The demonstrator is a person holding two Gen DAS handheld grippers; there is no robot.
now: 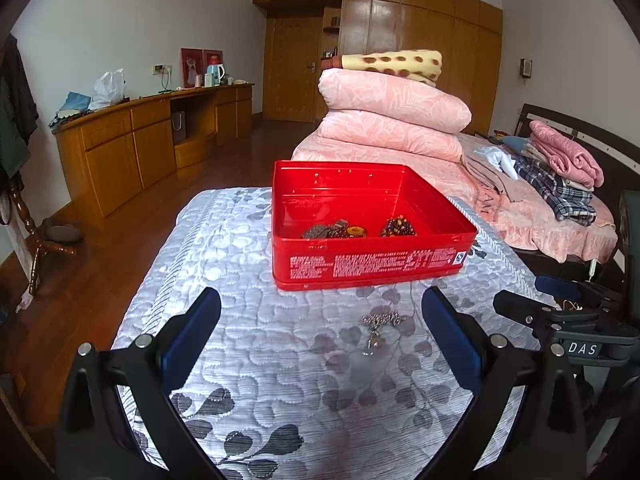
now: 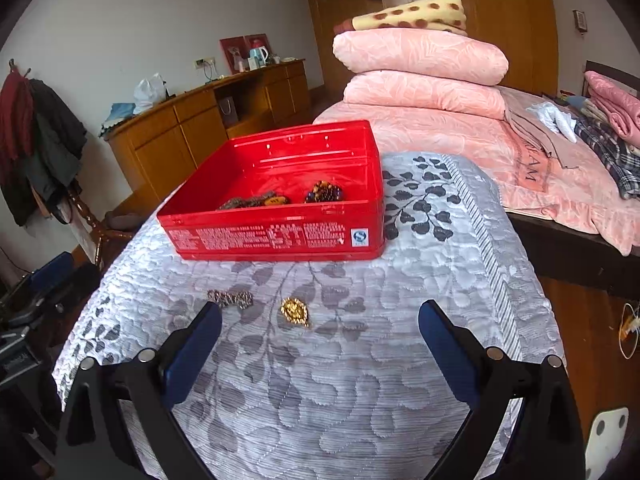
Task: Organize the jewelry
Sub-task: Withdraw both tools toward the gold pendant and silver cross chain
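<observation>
Both my grippers, left (image 1: 320, 336) and right (image 2: 320, 344), stand wide apart with nothing between the pads. On the grey quilt (image 2: 360, 380) just ahead lie a silver chain (image 1: 380, 326) and a gold brooch (image 2: 295, 311), apart from each other. Beyond them sits the red tin (image 1: 372, 268), more jewelry (image 1: 356, 229) inside.

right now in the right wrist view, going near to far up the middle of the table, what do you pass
right gripper → gold jewelry piece → red tin → stacked pink quilts
</observation>
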